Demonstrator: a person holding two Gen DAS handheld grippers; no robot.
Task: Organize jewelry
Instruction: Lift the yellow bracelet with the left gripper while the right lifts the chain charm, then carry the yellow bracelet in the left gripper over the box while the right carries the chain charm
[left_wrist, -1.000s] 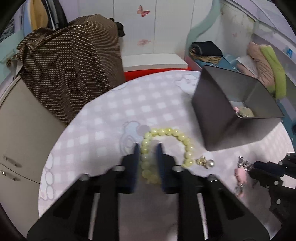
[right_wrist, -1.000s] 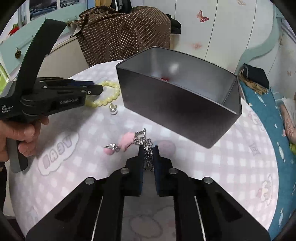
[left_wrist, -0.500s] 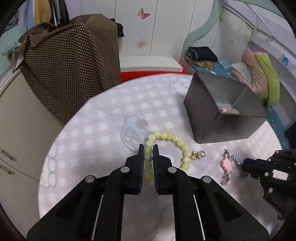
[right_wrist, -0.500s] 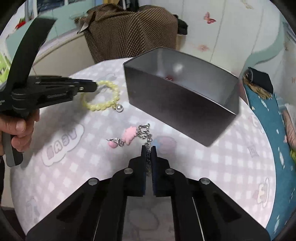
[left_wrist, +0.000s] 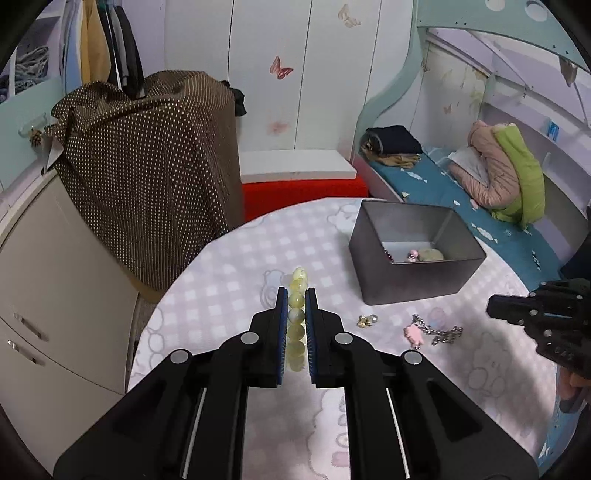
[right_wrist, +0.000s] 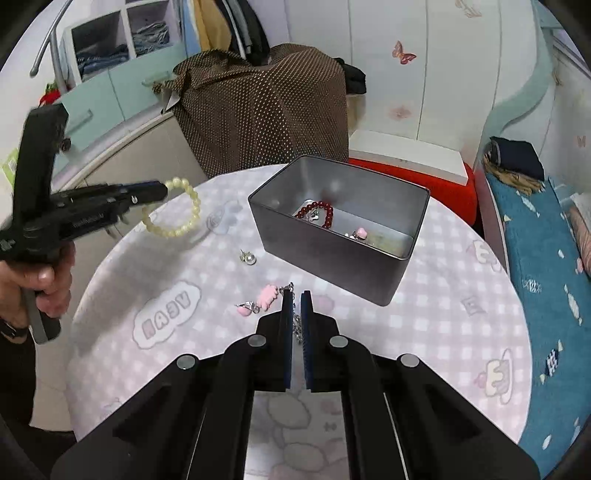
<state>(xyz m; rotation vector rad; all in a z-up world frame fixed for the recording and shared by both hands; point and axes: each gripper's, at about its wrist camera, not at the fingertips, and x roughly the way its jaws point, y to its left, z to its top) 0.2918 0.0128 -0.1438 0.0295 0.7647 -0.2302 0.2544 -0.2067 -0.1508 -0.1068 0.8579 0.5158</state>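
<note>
My left gripper (left_wrist: 295, 295) is shut on a pale yellow bead bracelet (left_wrist: 296, 317) and holds it in the air above the table; the bracelet also hangs from it in the right wrist view (right_wrist: 177, 216). My right gripper (right_wrist: 296, 295) is shut on the silver chain (right_wrist: 297, 330) of a pink charm piece (right_wrist: 267, 297), which trails on the tablecloth; it also shows in the left wrist view (left_wrist: 430, 330). A grey metal box (right_wrist: 332, 254) holds a red bead bracelet (right_wrist: 321, 214) and small pieces. A pearl earring (right_wrist: 250, 258) lies on the cloth.
The round table has a pink checked cloth (right_wrist: 424, 314). A brown dotted cover (left_wrist: 147, 177) drapes furniture behind the table's far left edge. A red stool with a white top (left_wrist: 303, 181) stands beyond the table. A bed with blue bedding (right_wrist: 535, 258) is on the right.
My left gripper has closed on the yellow bracelet and lifted it off the table. My right gripper has closed on the chain and has risen and drawn back from the box.
</note>
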